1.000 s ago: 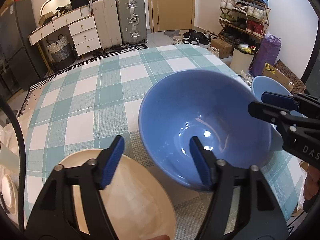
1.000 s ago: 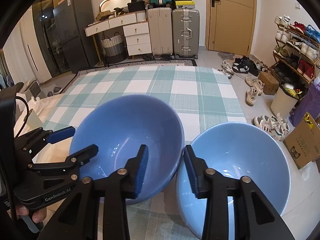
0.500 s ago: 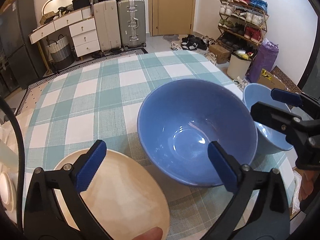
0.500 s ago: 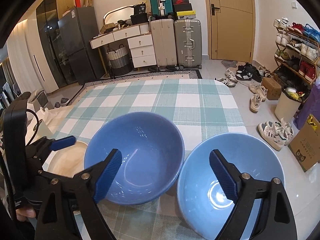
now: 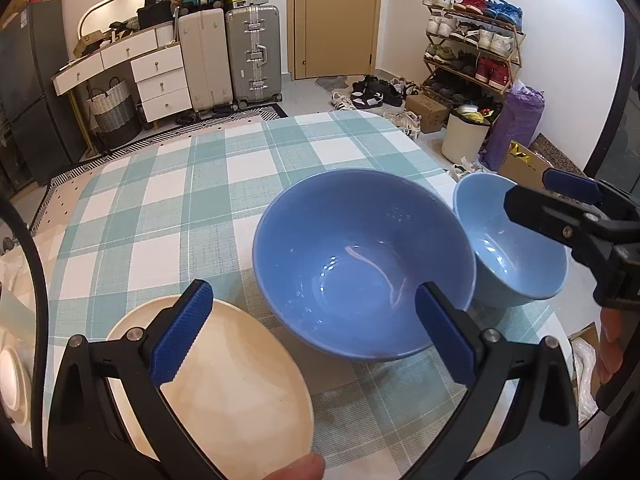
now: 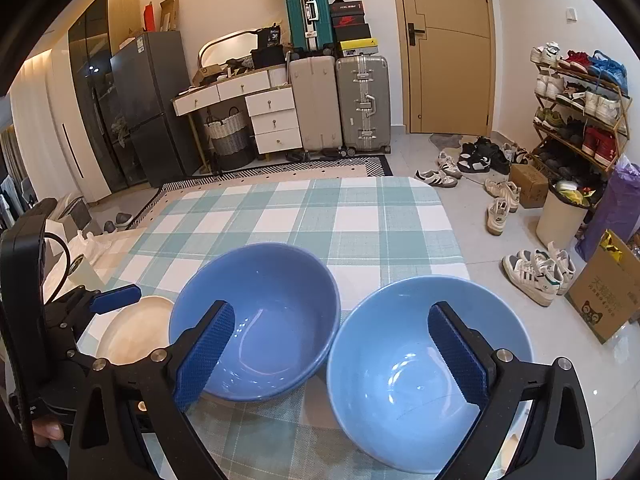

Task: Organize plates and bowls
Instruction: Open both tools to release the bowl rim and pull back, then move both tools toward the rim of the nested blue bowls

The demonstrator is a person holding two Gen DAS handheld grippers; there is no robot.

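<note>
Three dishes sit in a row along the near edge of the table (image 6: 360, 220): a cream plate (image 5: 224, 380) on the left, a dark blue bowl (image 5: 360, 264) in the middle, and a light blue bowl (image 6: 420, 376) on the right, the two bowls touching or nearly so. Nothing is stacked yet. The left gripper (image 5: 316, 336) has its jaws spread wide and empty. The right gripper (image 6: 332, 356) is opening its jaws, with nothing between them. Nesting the bowls looks to be still ahead.
</note>
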